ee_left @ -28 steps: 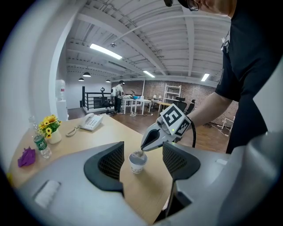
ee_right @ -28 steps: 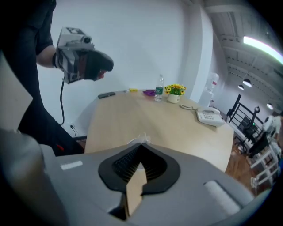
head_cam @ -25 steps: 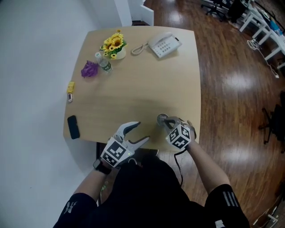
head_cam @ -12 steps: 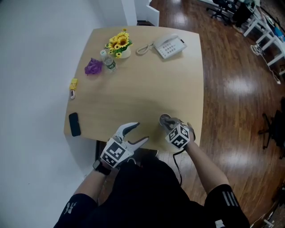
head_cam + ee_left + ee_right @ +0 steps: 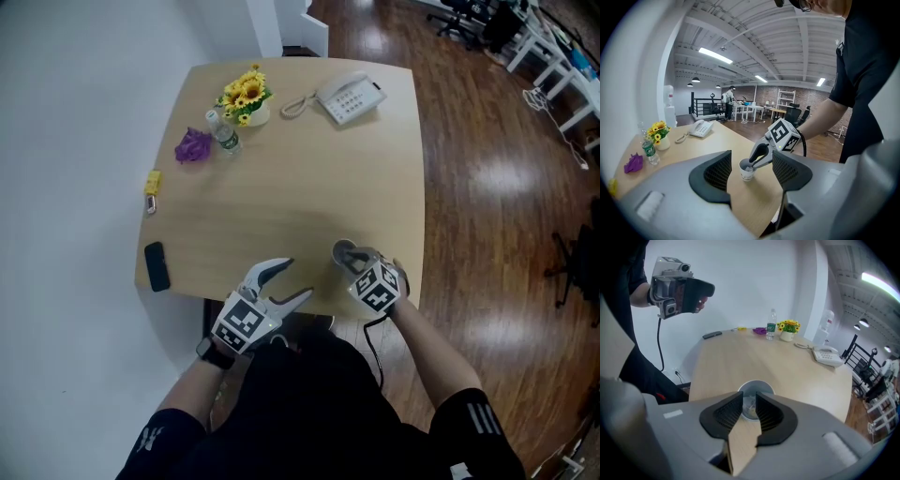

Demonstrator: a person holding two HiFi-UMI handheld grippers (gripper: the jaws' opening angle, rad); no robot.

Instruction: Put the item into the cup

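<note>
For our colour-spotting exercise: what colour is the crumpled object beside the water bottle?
Purple; the crumpled object shows best in the head view.

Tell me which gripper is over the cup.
The right gripper: its jaws are opening, empty, over the cup; the left gripper hangs open aside.

Black short-sleeved shirt (image 5: 309, 403), white stripes on right sleeve (image 5: 476, 412). Grey left gripper (image 5: 300, 277) and right gripper (image 5: 345, 255), black-and-white marker cubes (image 5: 246, 319).
</note>
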